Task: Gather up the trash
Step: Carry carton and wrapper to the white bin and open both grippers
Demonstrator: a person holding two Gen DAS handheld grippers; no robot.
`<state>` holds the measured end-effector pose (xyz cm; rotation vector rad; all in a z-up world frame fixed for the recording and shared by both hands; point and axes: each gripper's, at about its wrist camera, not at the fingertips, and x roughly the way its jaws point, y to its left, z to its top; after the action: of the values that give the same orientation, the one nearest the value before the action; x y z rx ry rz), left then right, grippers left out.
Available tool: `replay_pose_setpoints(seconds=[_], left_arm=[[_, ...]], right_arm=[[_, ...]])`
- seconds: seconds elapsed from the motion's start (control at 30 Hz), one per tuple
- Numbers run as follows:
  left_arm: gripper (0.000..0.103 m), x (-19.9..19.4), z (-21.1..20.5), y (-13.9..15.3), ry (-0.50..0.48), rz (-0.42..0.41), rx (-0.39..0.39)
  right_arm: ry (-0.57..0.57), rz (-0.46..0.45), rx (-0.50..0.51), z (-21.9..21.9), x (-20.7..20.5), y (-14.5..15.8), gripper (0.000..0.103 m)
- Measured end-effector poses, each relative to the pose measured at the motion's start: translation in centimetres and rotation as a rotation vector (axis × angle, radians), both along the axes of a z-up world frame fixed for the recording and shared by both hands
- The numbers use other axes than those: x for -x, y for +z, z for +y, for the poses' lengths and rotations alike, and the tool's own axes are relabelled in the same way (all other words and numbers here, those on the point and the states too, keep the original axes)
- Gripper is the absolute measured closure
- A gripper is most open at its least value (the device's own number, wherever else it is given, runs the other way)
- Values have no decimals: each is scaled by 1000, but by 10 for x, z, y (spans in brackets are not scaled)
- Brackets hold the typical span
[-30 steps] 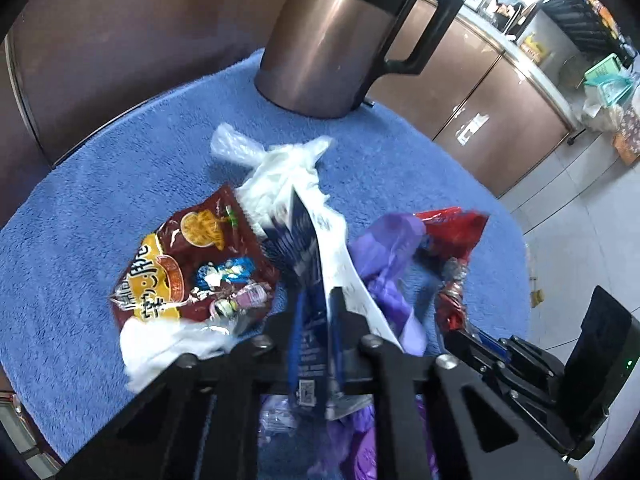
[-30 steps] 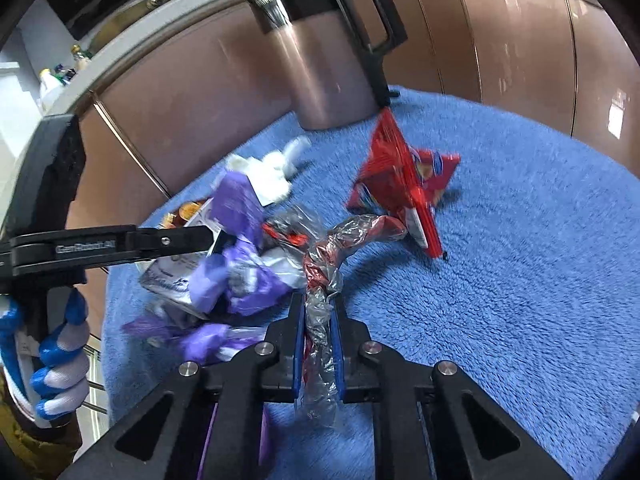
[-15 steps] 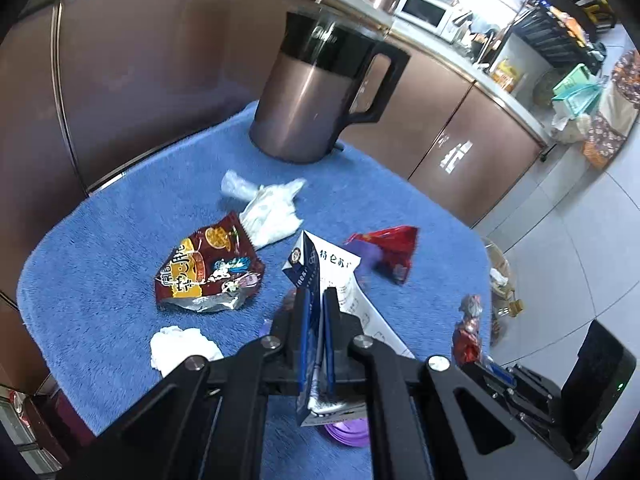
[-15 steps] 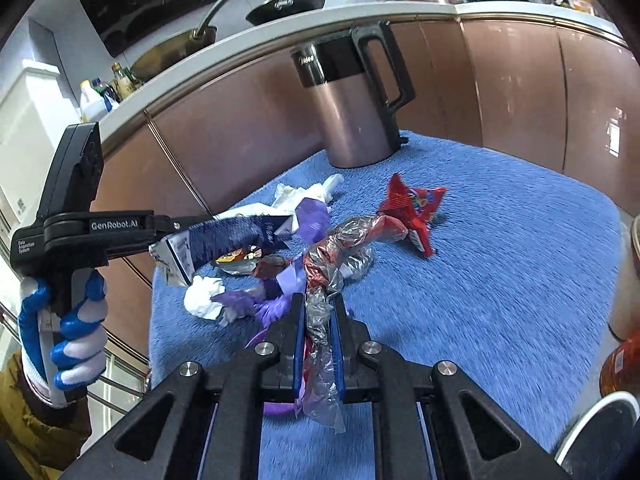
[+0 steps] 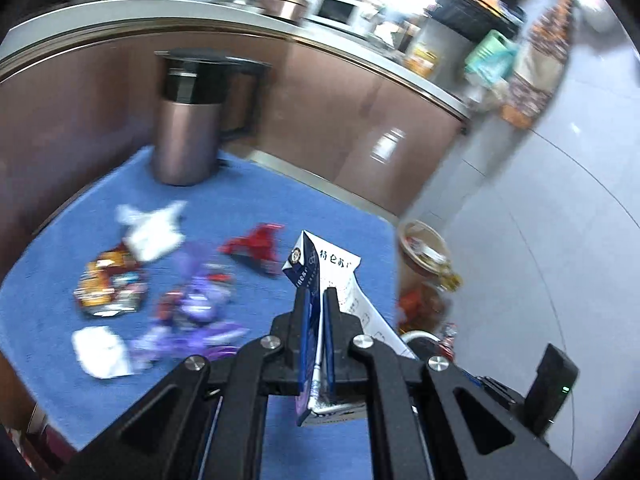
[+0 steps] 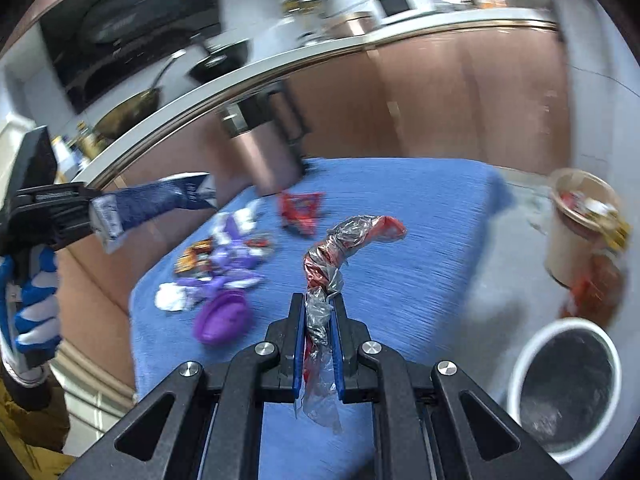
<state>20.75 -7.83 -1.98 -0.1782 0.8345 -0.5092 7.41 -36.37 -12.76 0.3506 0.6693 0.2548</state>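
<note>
Blue terry cloth covers the desk (image 5: 280, 200), and both pairs of tongs hang above it with a catch each. The left tongs (image 5: 316, 300) are clenched on a flattened blue-and-white carton (image 5: 320, 268), pinched low so its printed top stands up toward twelve o'clock. The right tongs (image 6: 318, 308) are clenched on a twisted clear-and-red wrapper (image 6: 348, 240), whose free end curls toward one o'clock. Gripping each piece by an end likely keeps it clear of the cloth and ready to drop.

In the right wrist view a white-rimmed bin (image 6: 568, 392) with a dark liner stands on the floor at four o'clock, and a tan paper bucket (image 6: 580, 220) already full of scraps stands at three o'clock; the carrying seems aimed that way.

More trash lies on the cloth: a red packet (image 5: 256, 244), purple wrappers (image 5: 196, 300), an orange snack bag (image 5: 108, 284), white tissue (image 5: 152, 228), and a crumpled white scrap (image 5: 100, 348). A copper-coloured kettle (image 5: 188, 120) stands at the far edge at eleven o'clock. Brown cabinets (image 5: 360, 120) under a pale worktop curve behind, with grey floor tiles (image 5: 540, 220) to the right. Motion blurs much of both views.
</note>
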Motion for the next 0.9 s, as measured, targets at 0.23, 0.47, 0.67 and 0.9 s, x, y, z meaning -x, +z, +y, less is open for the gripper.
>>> replay_pose_setpoints(seconds=[0.23, 0.47, 0.67, 0.9], left_arm=[[97, 5, -124, -8, -242, 49, -11], [97, 15, -246, -39, -431, 115, -62], [91, 21, -328, -65, -539, 166, -62], [70, 26, -344, -67, -602, 183, -26]], right_arm=[[-257, 88, -18, -93, 32, -35, 92], [-407, 158, -52, -158, 45, -68, 89], [-503, 199, -43, -194, 44, -91, 84], [-626, 255, 11, -211, 63, -106, 46]])
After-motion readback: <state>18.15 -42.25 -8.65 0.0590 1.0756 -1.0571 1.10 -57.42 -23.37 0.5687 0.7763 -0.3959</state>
